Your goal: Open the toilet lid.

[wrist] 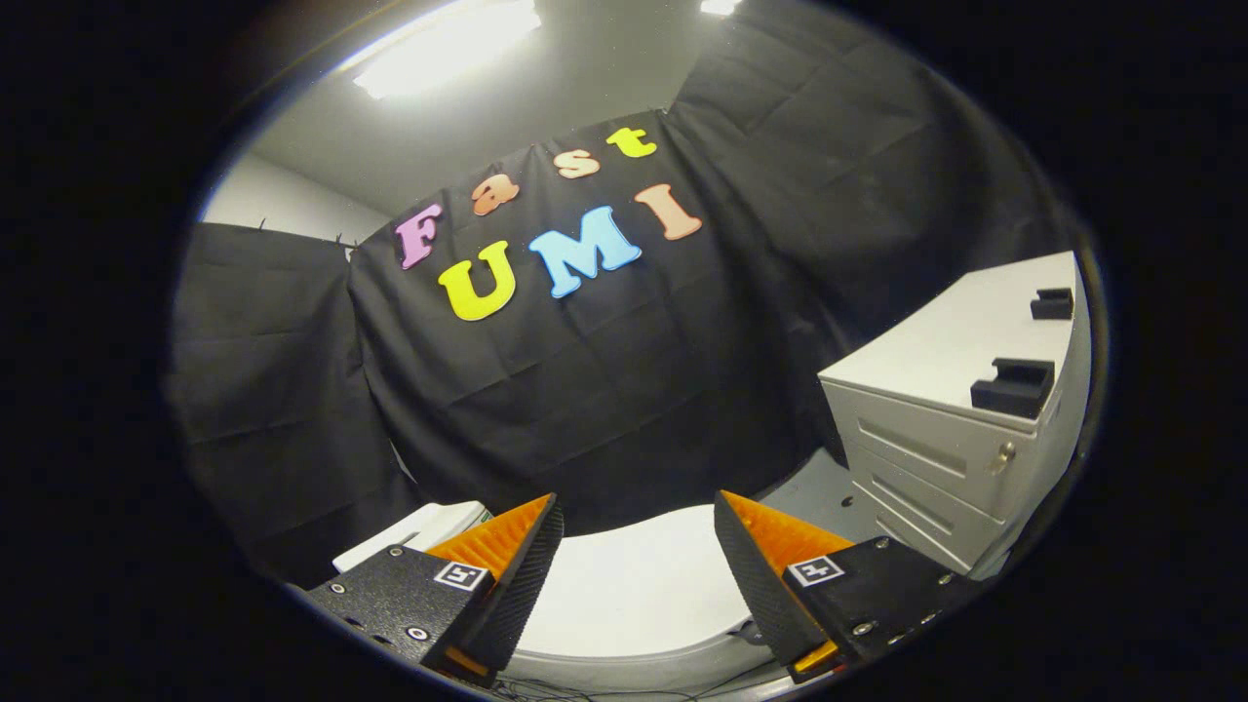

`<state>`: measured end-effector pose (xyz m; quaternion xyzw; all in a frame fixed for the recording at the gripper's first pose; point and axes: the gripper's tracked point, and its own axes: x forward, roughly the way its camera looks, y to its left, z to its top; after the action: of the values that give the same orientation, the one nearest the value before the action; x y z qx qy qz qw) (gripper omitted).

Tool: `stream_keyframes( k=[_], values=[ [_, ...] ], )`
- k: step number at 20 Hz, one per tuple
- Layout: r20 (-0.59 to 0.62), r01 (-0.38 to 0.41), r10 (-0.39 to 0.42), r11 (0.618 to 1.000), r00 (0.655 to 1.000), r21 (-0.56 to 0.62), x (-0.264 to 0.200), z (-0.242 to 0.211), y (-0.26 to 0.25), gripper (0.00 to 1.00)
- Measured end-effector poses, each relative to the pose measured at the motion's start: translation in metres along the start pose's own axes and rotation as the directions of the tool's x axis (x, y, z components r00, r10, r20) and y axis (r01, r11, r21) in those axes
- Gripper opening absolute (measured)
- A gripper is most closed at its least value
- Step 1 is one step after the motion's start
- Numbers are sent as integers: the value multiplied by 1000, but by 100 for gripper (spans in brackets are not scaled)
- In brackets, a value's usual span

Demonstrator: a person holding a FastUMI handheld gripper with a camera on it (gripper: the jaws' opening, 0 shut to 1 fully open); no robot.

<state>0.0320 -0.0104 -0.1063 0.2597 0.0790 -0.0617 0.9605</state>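
The gripper (639, 517) is hovering over the toilet, its two fingers (526, 565) spread wide apart and gripping nothing. The white lid (639, 590) is lying closed and flat, showing in the gap between the fingers and running on below them; neither finger looks to be touching it, though how high above it they are sitting cannot be told. Under the lid's near edge, the pale rim of the toilet (634, 673) is showing as a curved band. Behind the left finger, a white cistern (414, 531) is peeking out, partly hidden. Beyond the lid, the black cloth wall (604, 390) is hanging in folds across the back of the booth. To the right of the toilet, well apart from the fingers, a white cabinet (960, 439) with drawers is standing on the grey floor (814, 487); two small black blocks (1014, 385) are sitting on its top. Overhead, a bright ceiling light (444, 44) is glowing.
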Motion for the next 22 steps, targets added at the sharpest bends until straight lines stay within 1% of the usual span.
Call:
stream_keyframes(
  k=[4, 7, 10, 15, 20, 22],
  values=[
    [-21, 65, -63, 991, 998, 114, 5, -20, -23, 96],
    [-35, 116, -112, 971, 993, 207, 12, -29, -37, 96],
    [-74, 165, -151, 949, 986, 269, 13, -53, -53, 96],
    [-139, 255, -219, 894, 966, 369, 10, -92, -85, 96],
    [-177, 311, -258, 840, 950, 445, 10, -112, -103, 96],
    [-205, 338, -271, 808, 941, 483, 10, -129, -115, 95]
  ],
)
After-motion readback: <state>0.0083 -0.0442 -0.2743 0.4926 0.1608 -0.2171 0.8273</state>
